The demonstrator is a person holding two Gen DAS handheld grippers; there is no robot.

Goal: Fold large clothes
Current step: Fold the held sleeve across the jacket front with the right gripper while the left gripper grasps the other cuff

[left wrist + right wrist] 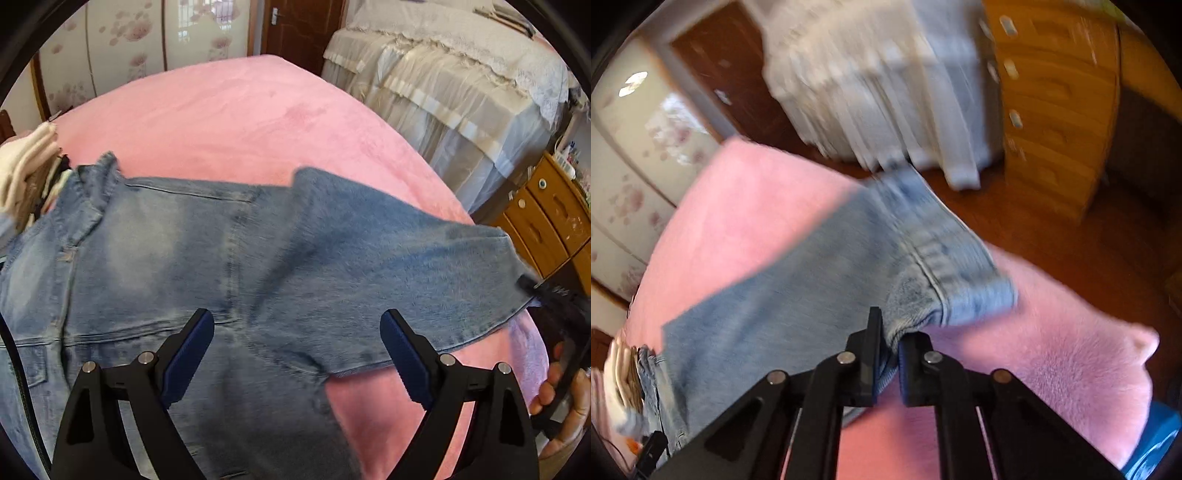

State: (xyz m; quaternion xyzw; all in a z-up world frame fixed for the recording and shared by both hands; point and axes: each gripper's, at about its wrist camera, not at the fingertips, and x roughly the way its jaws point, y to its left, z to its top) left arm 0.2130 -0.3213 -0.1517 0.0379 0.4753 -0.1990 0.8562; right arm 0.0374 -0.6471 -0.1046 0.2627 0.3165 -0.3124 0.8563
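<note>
A pink bed [236, 122] holds the jeans [207, 251], spread under the left tool [297, 354], whose jaws are apart. The right tool [890, 350] is clamped on a leg's hem. A hard tug could slip the hem free.

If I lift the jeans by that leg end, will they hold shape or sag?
Likely sag: the jeans drape and crease over the pink blanket. Probably heavy for one pinch; the right gripper holds only a bunched edge by the hem. The left gripper hovers open above the seat and could support it.
</note>
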